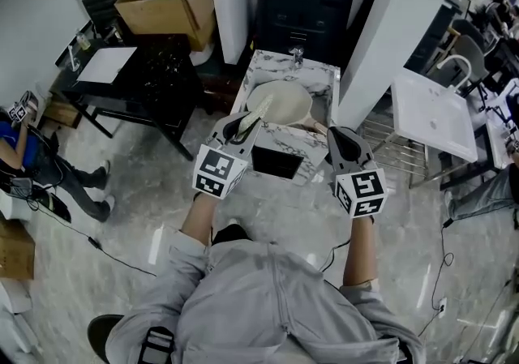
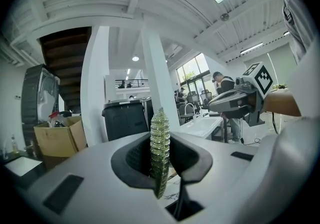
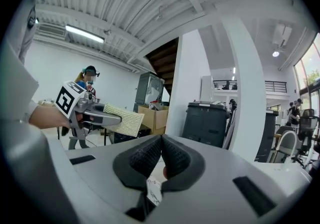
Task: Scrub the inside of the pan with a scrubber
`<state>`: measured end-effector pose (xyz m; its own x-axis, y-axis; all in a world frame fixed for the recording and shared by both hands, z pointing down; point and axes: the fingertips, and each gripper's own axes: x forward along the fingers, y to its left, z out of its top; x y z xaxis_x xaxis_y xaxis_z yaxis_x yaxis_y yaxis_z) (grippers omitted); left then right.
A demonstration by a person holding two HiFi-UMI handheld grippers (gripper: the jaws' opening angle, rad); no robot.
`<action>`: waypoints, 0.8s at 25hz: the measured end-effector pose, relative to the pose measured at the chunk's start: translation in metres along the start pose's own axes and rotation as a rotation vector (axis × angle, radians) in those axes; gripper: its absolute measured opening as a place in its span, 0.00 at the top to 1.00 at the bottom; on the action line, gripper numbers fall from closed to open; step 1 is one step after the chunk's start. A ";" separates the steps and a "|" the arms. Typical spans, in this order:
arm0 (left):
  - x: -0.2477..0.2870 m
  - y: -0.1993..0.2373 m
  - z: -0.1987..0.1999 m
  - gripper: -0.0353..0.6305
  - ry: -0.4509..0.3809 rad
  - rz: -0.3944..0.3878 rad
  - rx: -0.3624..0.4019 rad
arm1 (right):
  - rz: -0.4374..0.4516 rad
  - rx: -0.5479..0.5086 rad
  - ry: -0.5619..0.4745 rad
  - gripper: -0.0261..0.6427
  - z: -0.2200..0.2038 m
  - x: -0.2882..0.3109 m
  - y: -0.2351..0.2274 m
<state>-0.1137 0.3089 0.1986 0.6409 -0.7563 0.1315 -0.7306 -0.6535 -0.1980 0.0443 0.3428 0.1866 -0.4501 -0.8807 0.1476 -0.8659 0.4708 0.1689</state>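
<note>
My left gripper (image 2: 160,165) clamped on scrubber (image 2: 160,140), edge-on, raised, ready for scrubbing. Pan (image 1: 280,101) on marble counter (image 1: 324,79) ahead, between my grippers, not yet touched. My right gripper (image 3: 161,155) pinched together, empty, probably spare to steady pan.

Both forearms extend forward. The left gripper (image 1: 240,128) clamps a scrubber (image 2: 160,140) edge-on between its fingers; the right gripper (image 1: 345,142) has its jaws together, empty.
</note>
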 end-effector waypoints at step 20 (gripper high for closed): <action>0.120 0.089 0.006 0.84 -0.074 -0.040 -0.004 | -0.074 0.044 -0.012 0.91 0.008 0.110 -0.082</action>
<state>-0.1004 0.1599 0.1910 0.6850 -0.7254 0.0674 -0.7050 -0.6833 -0.1902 0.0637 0.2068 0.1810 -0.3866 -0.9138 0.1244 -0.9057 0.4016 0.1357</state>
